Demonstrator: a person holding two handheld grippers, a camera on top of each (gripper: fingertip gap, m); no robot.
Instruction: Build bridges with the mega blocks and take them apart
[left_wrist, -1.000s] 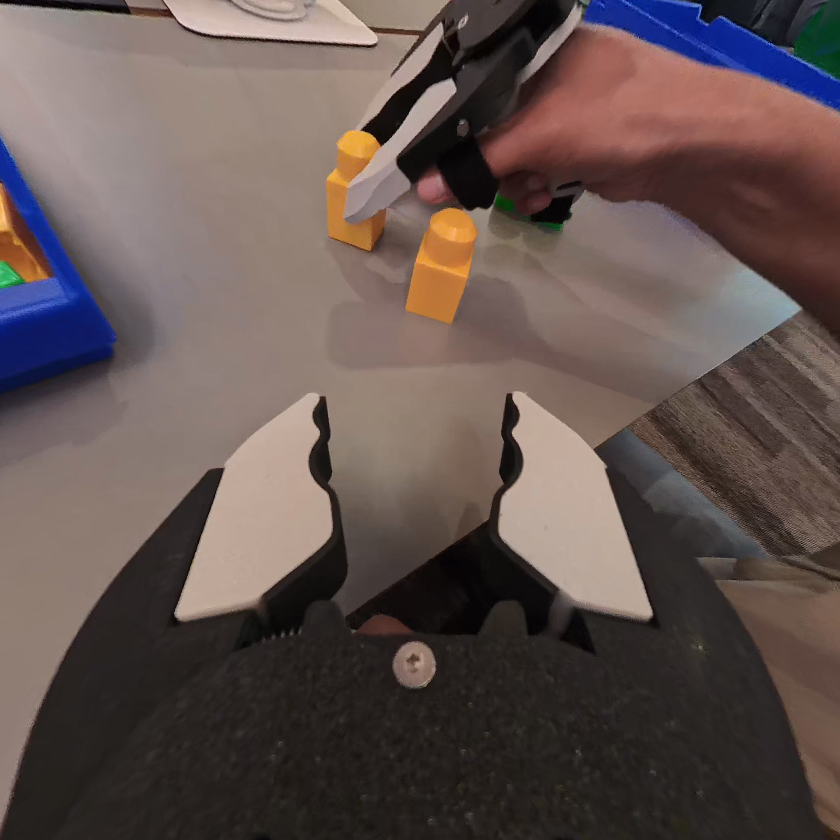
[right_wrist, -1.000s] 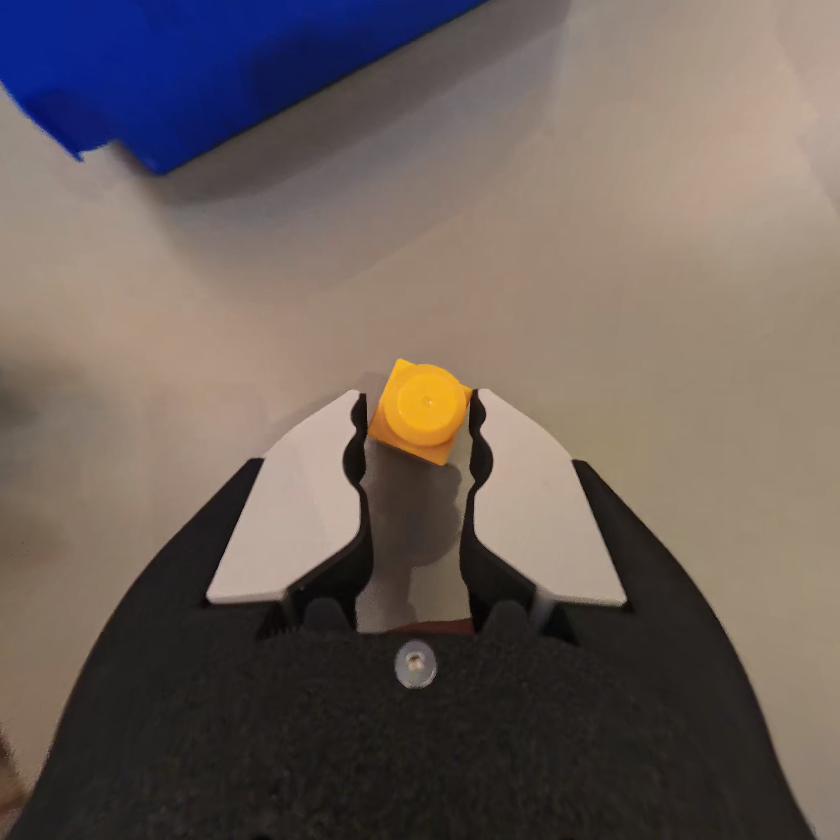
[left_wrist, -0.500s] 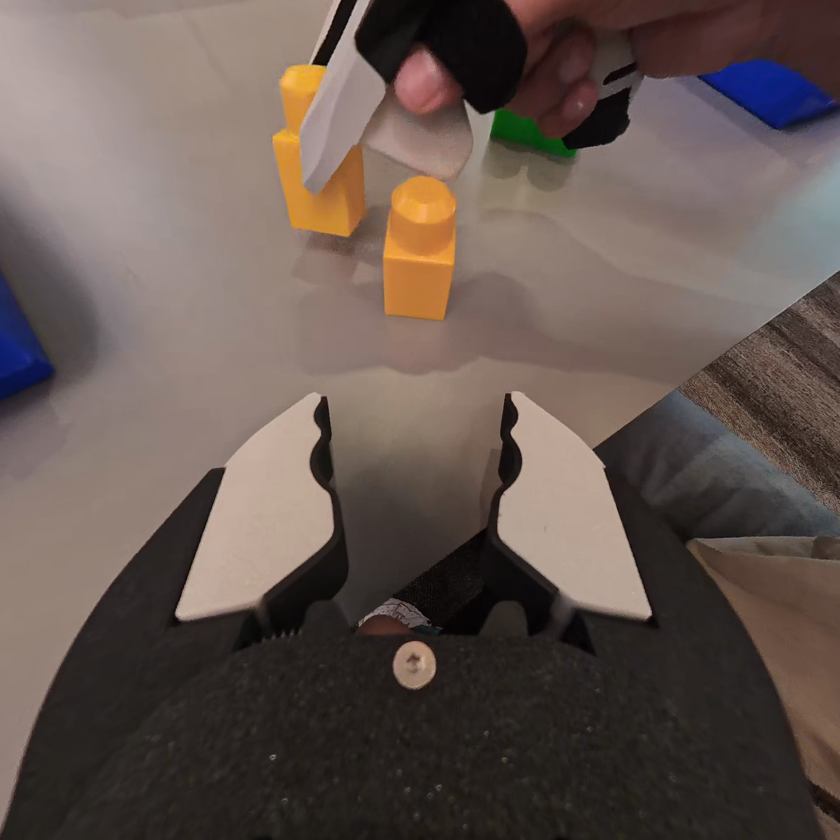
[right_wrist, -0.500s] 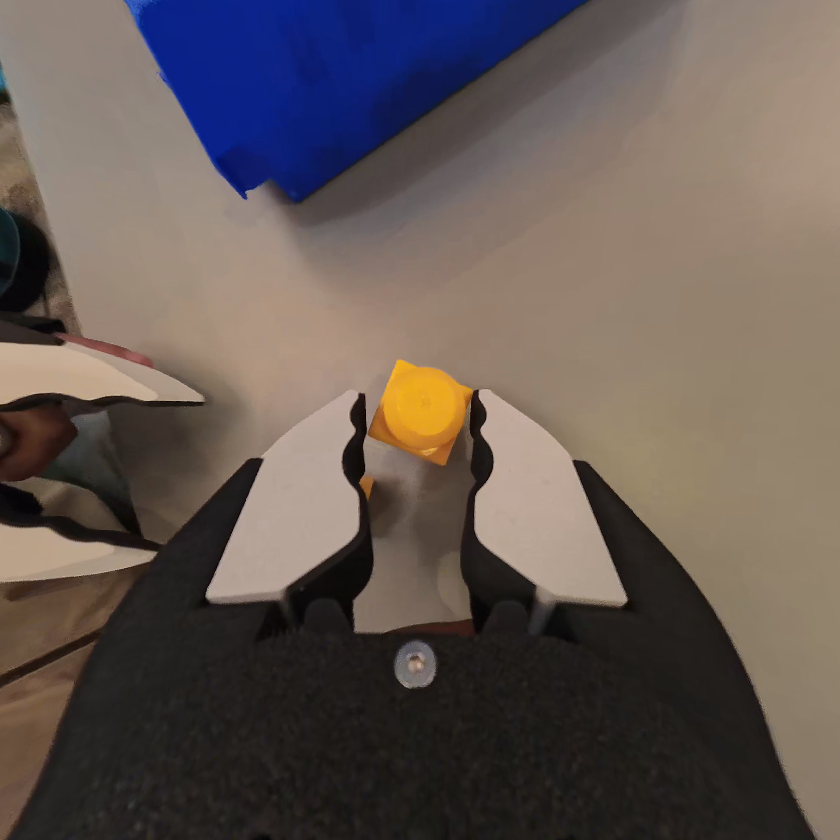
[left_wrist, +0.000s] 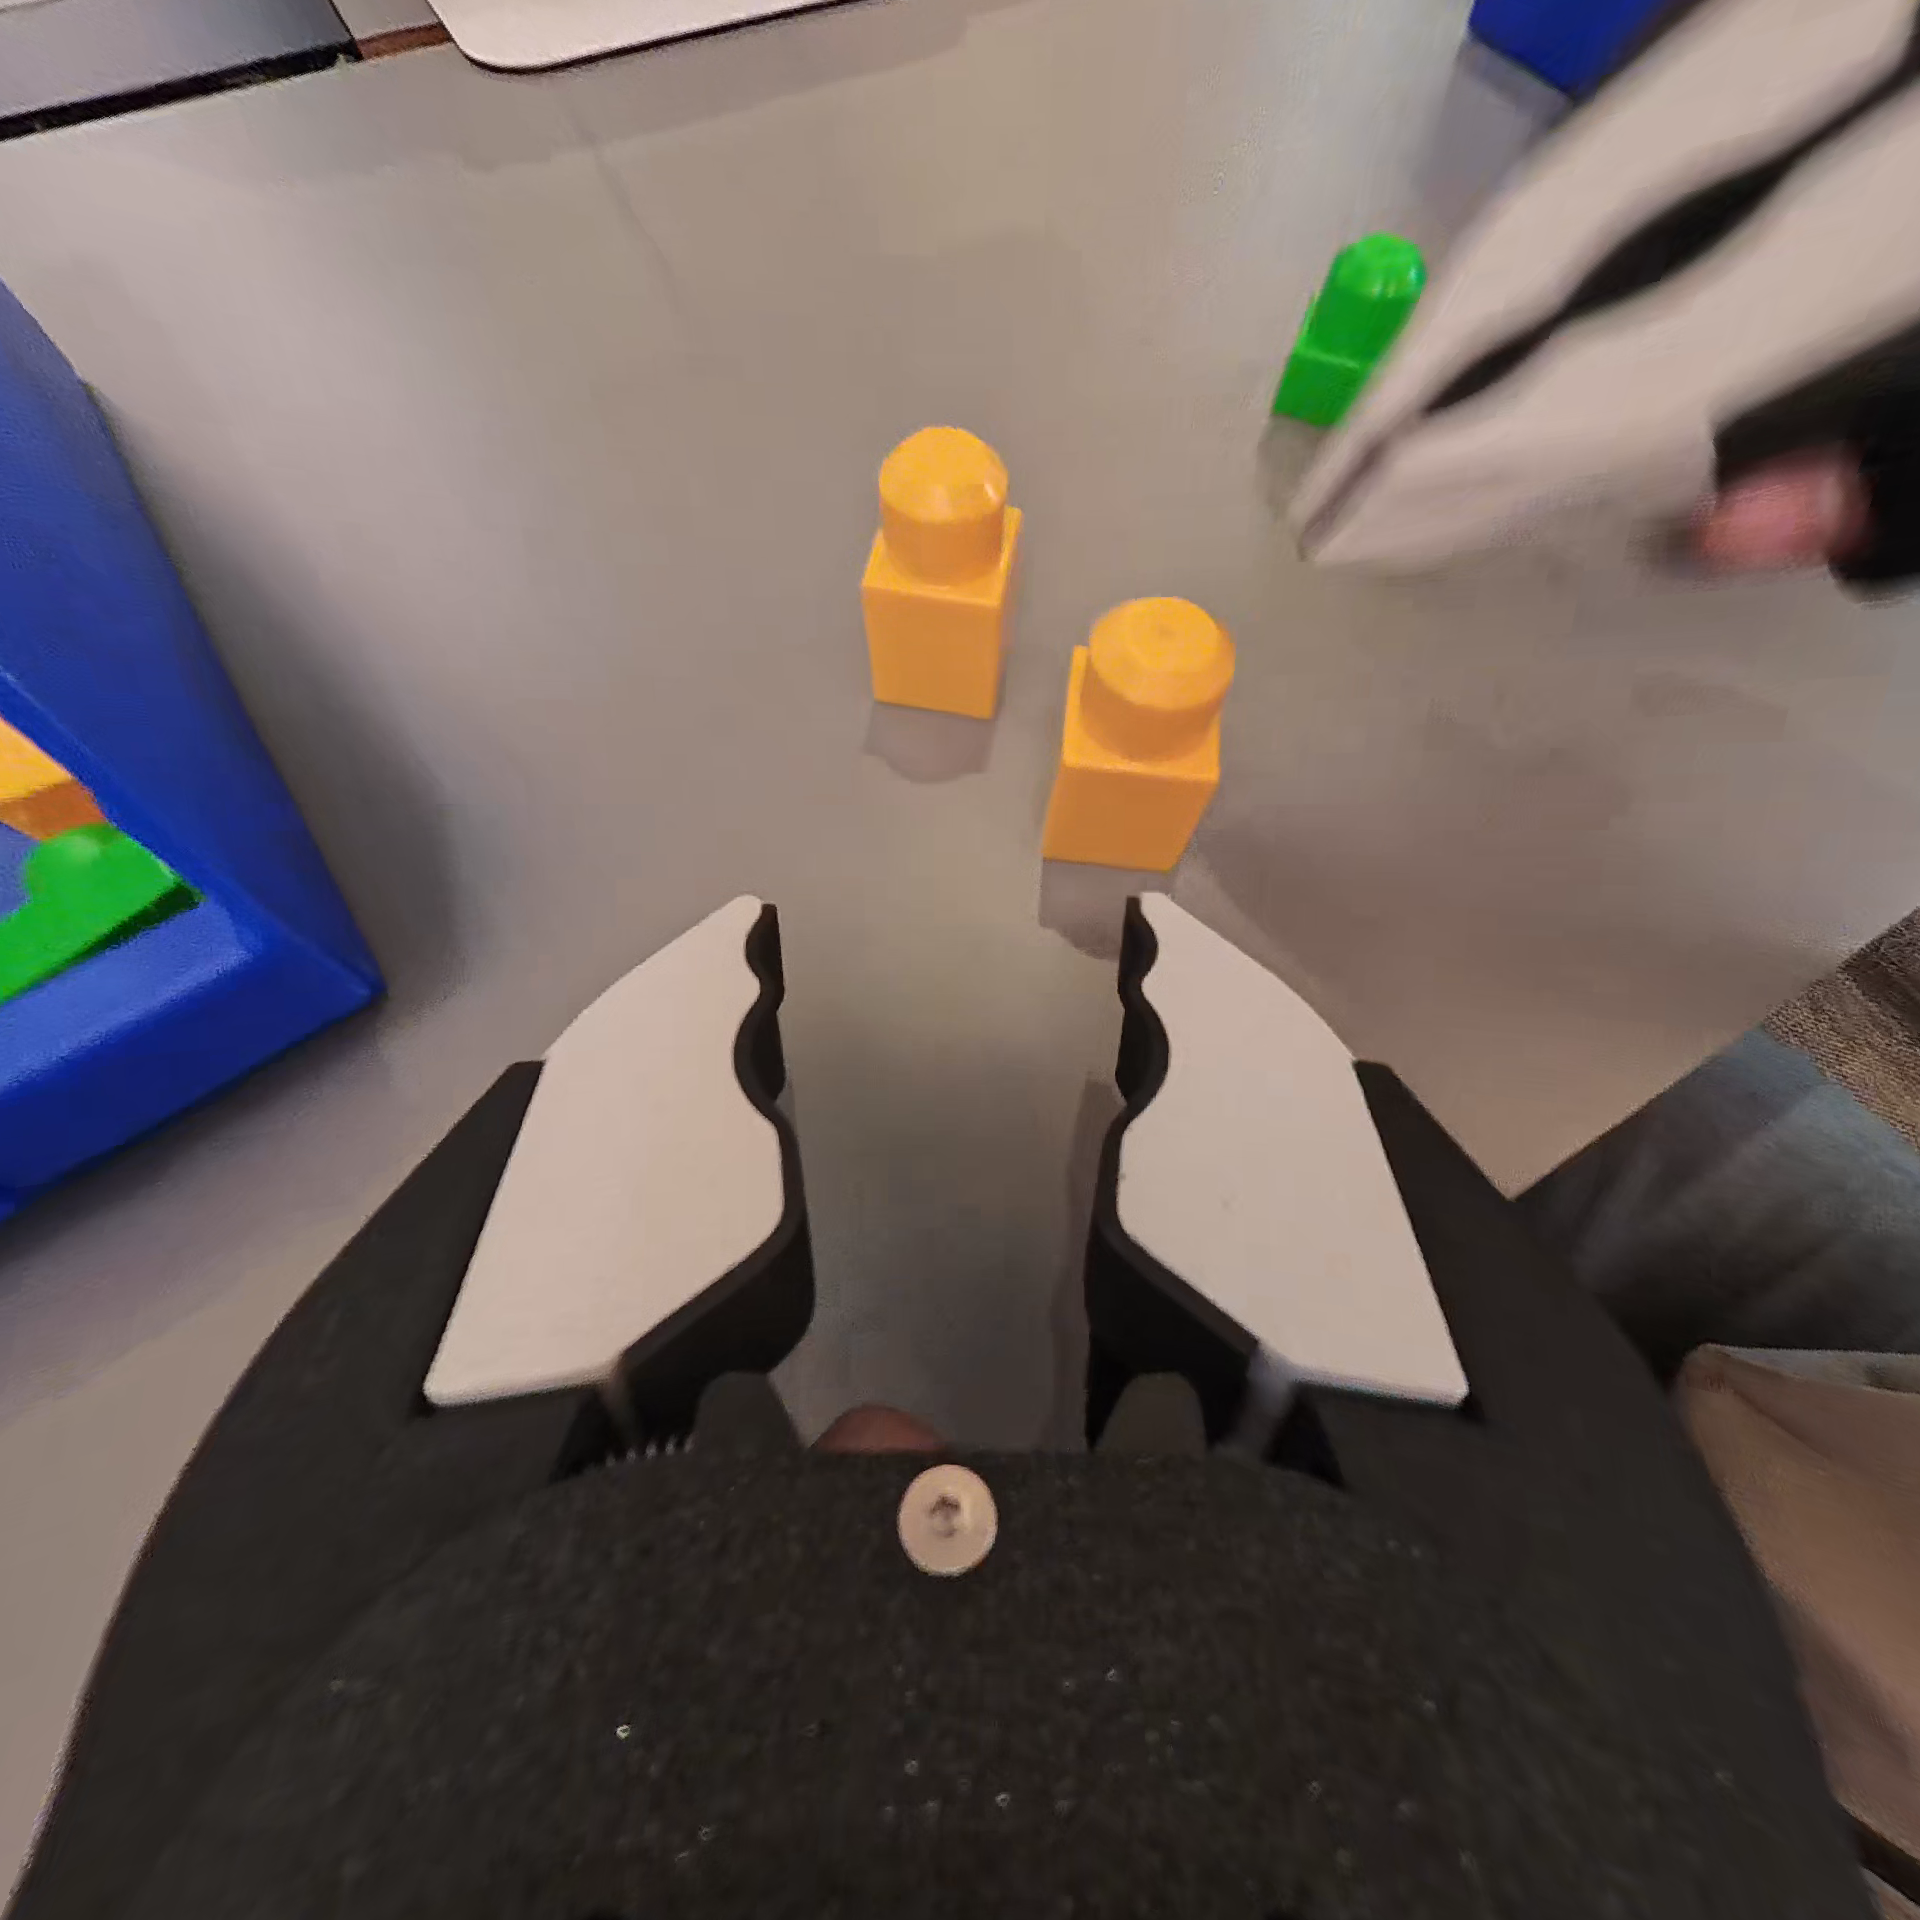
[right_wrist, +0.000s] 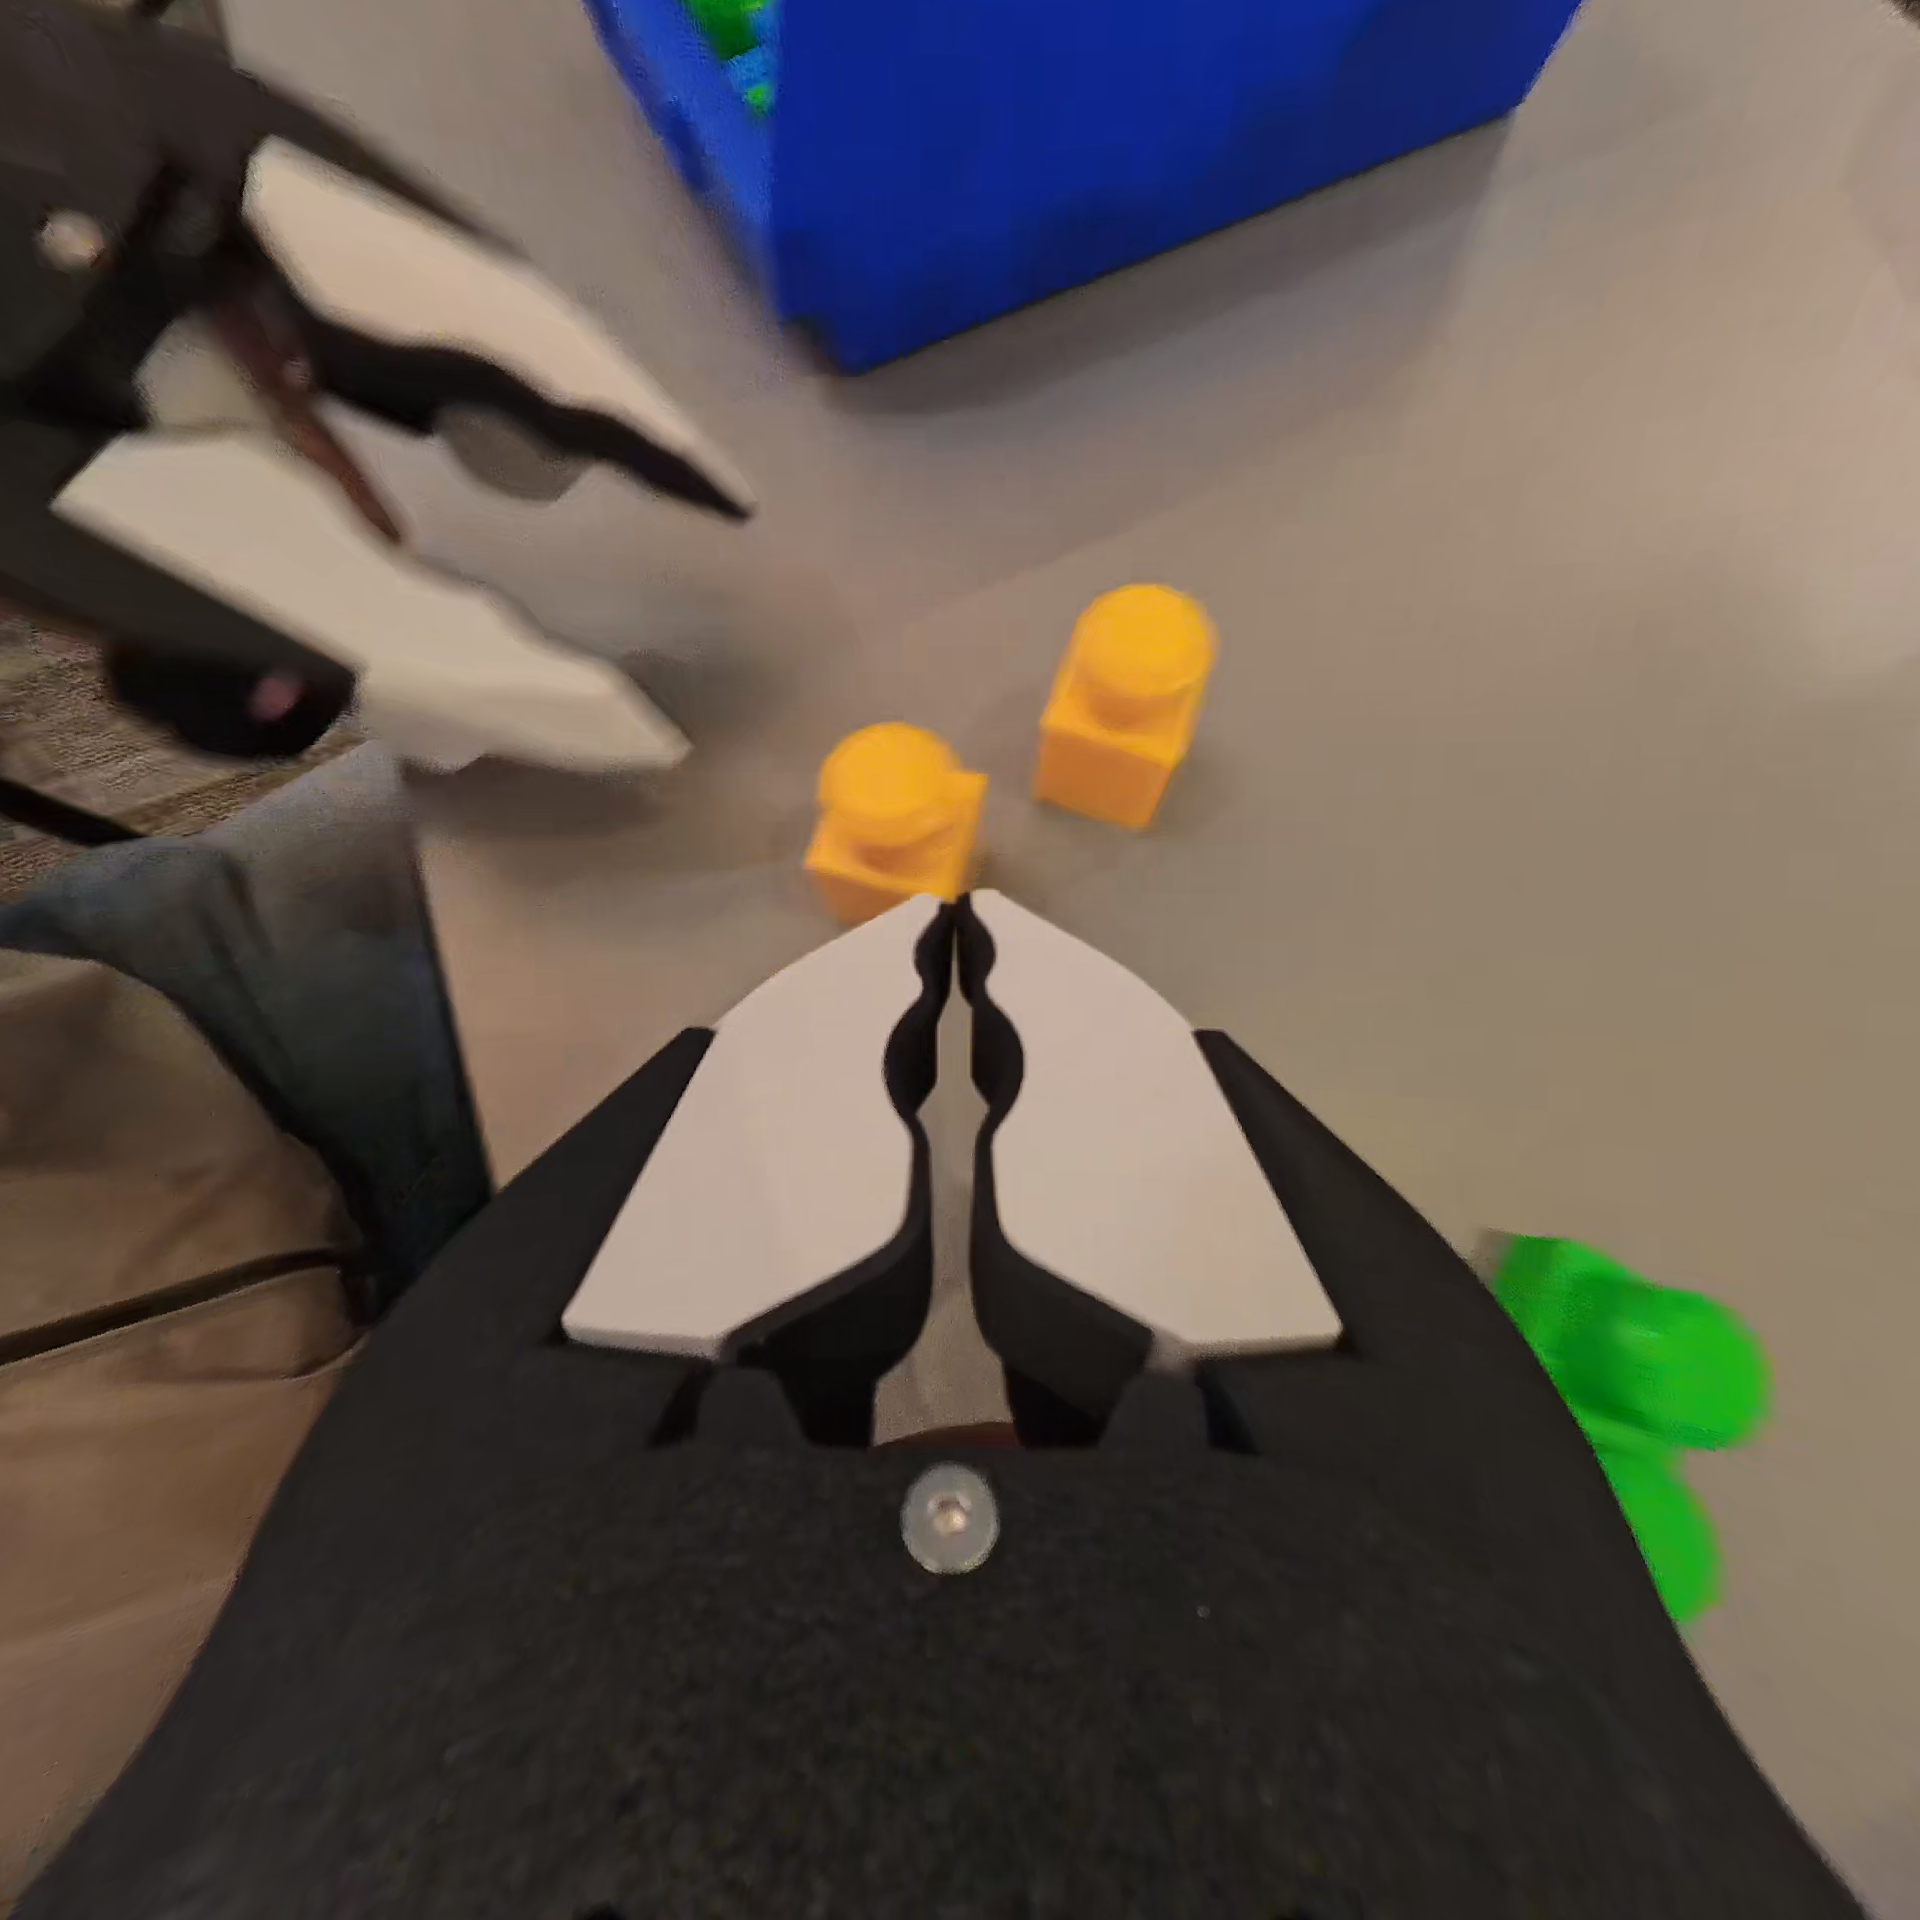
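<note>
Blocks of yellow plastic (left_wrist: 1132, 748) look light, rigid and slick, best pinched across flat sides by left gripper (left_wrist: 948, 914), fingers apart; right gripper (right_wrist: 956, 902) fingers together, empty.

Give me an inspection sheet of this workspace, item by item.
Surface: grey table, smooth, no spills seen.
Job's things: two yellow blocks upright, apart; green block standing alone, farther back.
Clutter: blue bin holding green and orange blocks; second blue bin; white mat at the far edge.
Grippers: left gripper open, empty; right gripper shut, empty, blurred.
Cables: nothing seen.
Surroundings: carpet, the person's lap at the table edge.
</note>
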